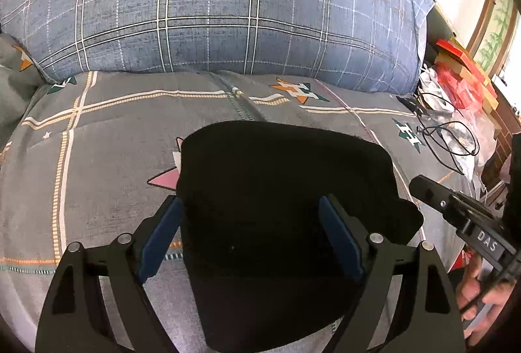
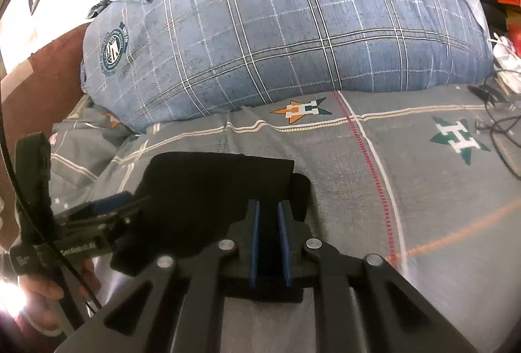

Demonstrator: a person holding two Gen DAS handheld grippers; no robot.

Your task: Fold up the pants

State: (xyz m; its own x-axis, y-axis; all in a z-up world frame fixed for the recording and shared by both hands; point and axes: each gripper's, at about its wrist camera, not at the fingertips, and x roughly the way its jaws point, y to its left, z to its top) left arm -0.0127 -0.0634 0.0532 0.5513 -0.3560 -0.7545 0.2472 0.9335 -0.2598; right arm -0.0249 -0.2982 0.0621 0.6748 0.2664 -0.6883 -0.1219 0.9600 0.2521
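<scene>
Grey patterned bedding covers the bed [image 1: 107,157], where the black pants [image 1: 280,190] lie folded into a compact block, too dark to tell their long axis. Behind them rests a blue checked pillow [image 1: 211,4]; cables [image 1: 449,138] and red boxes [image 1: 462,73] crowd the bed's right edge. Left tongs [image 1: 250,235] gape wide over the pants; right tongs [image 2: 269,239] stand narrowly parted, gripping nothing.
</scene>
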